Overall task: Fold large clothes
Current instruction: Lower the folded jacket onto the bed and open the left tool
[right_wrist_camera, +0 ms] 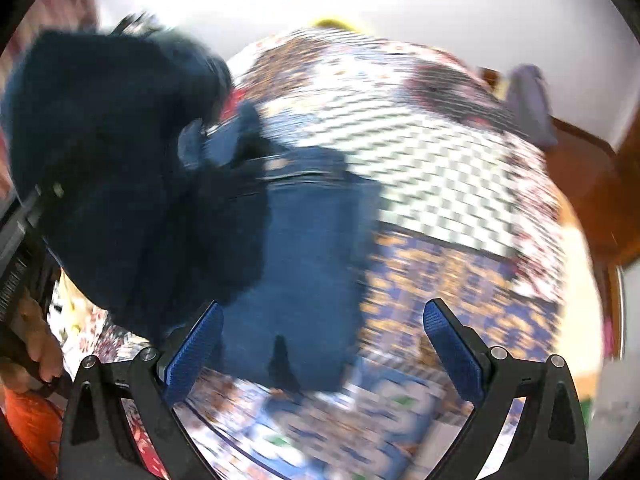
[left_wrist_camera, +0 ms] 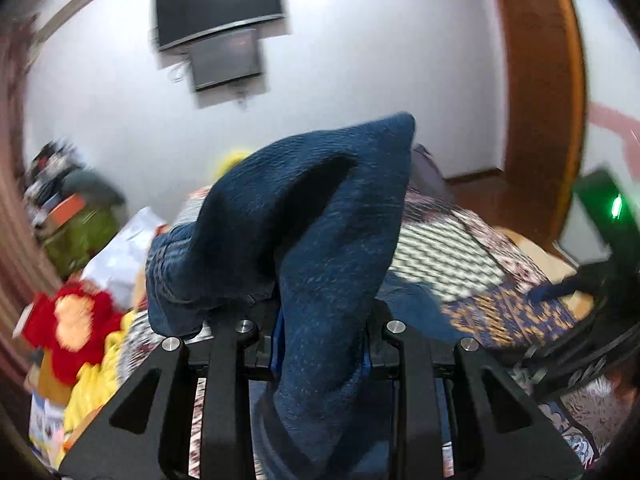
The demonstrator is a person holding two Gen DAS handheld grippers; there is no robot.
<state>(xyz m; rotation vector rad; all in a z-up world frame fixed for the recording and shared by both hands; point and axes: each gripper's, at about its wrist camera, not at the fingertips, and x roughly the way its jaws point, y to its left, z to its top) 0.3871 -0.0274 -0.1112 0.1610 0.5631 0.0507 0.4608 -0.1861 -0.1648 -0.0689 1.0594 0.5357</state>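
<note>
Your left tongs [left_wrist_camera: 320,344] are clamped on a bunched fold of the blue garment [left_wrist_camera: 320,208], lifted above the bed [left_wrist_camera: 448,248]. Your right tongs [right_wrist_camera: 320,344] gape wide, gripping nothing, over the rest of the garment [right_wrist_camera: 304,248] lying flat on the patterned bedspread [right_wrist_camera: 460,272]. Both views are motion-blurred.

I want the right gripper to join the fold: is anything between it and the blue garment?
Nothing visible does. The right gripper hangs open right above the blue garment spread on the patterned bedspread; the left gripper already holds another part.
</note>
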